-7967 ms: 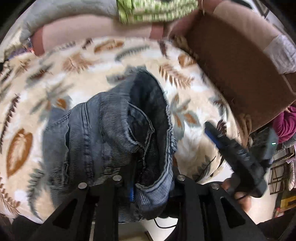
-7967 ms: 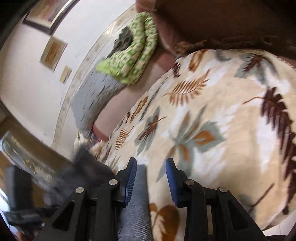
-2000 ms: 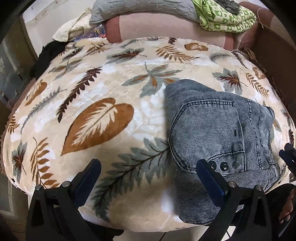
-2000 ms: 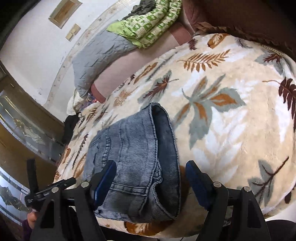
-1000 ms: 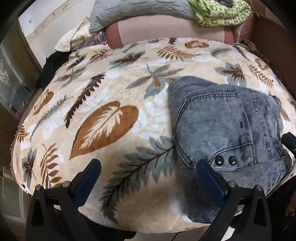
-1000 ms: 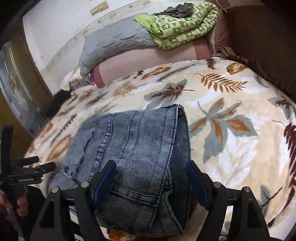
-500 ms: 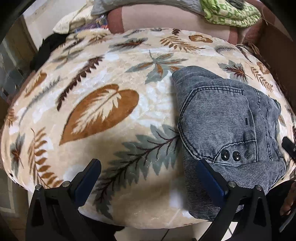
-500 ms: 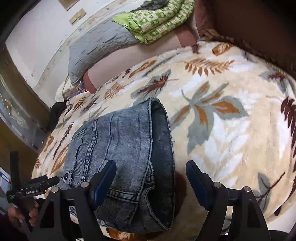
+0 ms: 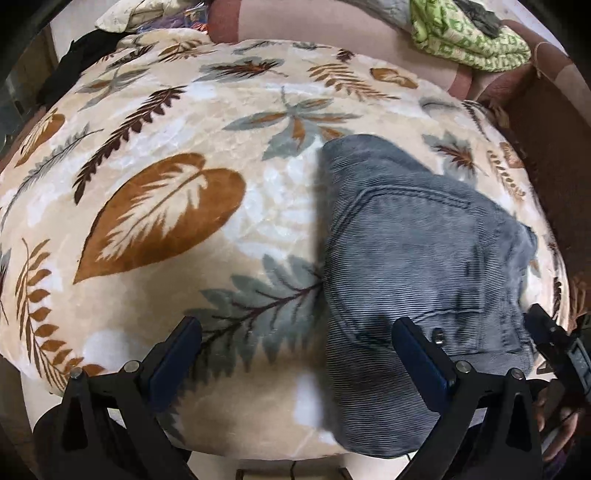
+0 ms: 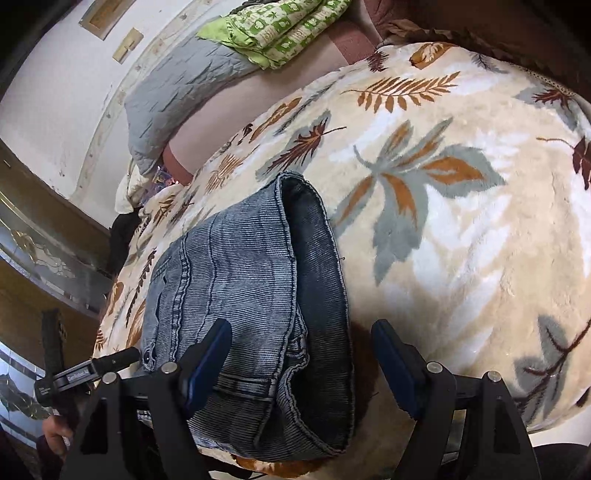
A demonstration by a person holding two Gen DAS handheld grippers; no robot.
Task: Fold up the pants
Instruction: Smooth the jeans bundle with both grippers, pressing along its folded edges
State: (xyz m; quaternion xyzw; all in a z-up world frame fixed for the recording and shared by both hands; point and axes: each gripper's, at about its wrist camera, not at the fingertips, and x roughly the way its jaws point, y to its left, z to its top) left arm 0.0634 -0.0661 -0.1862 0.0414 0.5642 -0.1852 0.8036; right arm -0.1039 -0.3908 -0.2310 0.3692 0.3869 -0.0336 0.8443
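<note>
Grey-blue denim pants (image 9: pixel 413 251) lie folded into a compact bundle on a leaf-patterned blanket (image 9: pixel 177 206), near its front edge. They also show in the right wrist view (image 10: pixel 251 295), waistband and dark inner side toward me. My left gripper (image 9: pixel 295 350) is open and empty, hovering at the bundle's left edge, its right finger over the denim. My right gripper (image 10: pixel 303 354) is open and empty just above the bundle's near end.
The blanket (image 10: pixel 461 192) covers a bed. A grey pillow (image 10: pixel 184 81) and a green patterned cloth (image 10: pixel 280 26) lie at the back. A brown headboard (image 9: pixel 546 147) runs along the right. Dark clothing (image 9: pixel 70 62) sits at the far left corner.
Eight seconds ago the left gripper held the pants bunched up; now they lie folded and both grippers are open. In the last second both views only shift slightly.
</note>
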